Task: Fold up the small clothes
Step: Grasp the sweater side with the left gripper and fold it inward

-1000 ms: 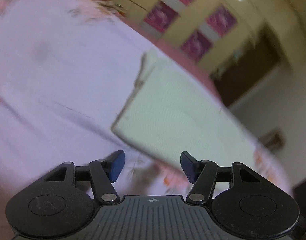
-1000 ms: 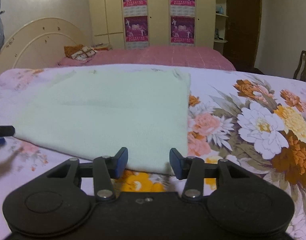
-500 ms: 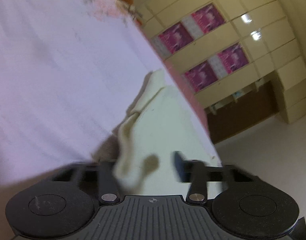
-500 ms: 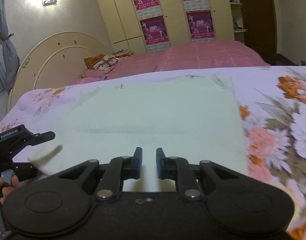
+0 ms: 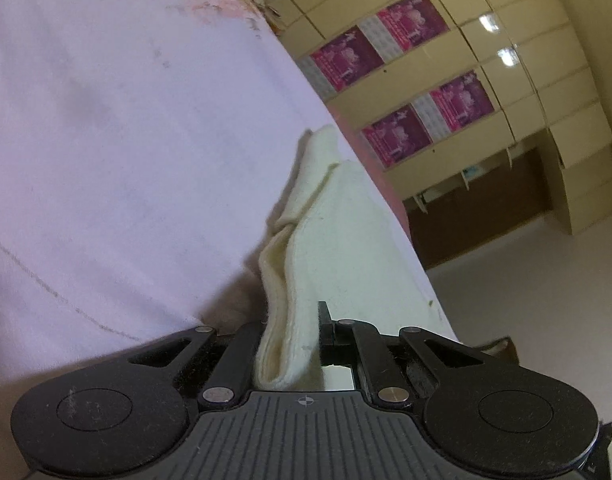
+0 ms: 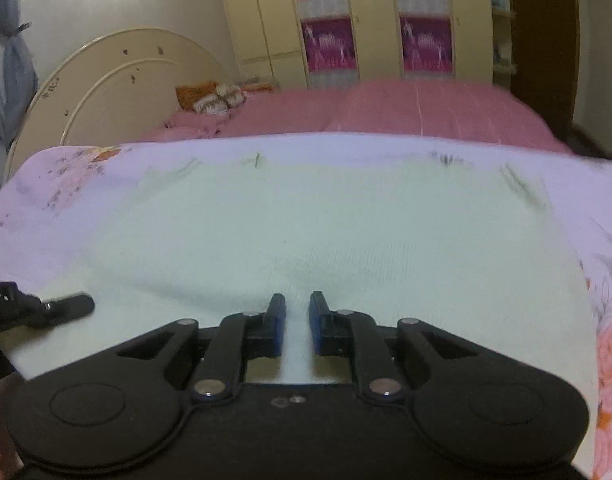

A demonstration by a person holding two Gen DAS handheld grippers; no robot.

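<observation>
Pale-green cloth [image 6: 346,240] lies spread flat on the floral bedsheet [image 6: 66,184] of the near bed, filling most of the right wrist view from 9 o'clock across to 3 o'clock. Its near edge runs under the right tool [image 6: 297,326], whose blue fingertips [image 6: 277,328] stand a narrow gap apart with cloth between them; whether they actually pinch the fabric cannot be told. At 9 o'clock in that view the tip of the left tool [image 6: 62,306] reaches the cloth's left edge. From the left wrist view, the left tool [image 5: 292,340] is closed on the cloth [image 5: 338,240], a doubled fold of the fabric gathered and standing up between its fingers, one dark fingertip [image 5: 324,320] pressing the fold's right side. The rest of the cloth trails away toward 12 o'clock over the sheet. Beyond, at 12 o'clock in the right wrist view, a pink bed [image 6: 386,112] sits before a cream wardrobe [image 6: 370,20] bearing magenta posters [image 6: 426,44], with a rounded headboard [image 6: 118,88] at 10 o'clock.
</observation>
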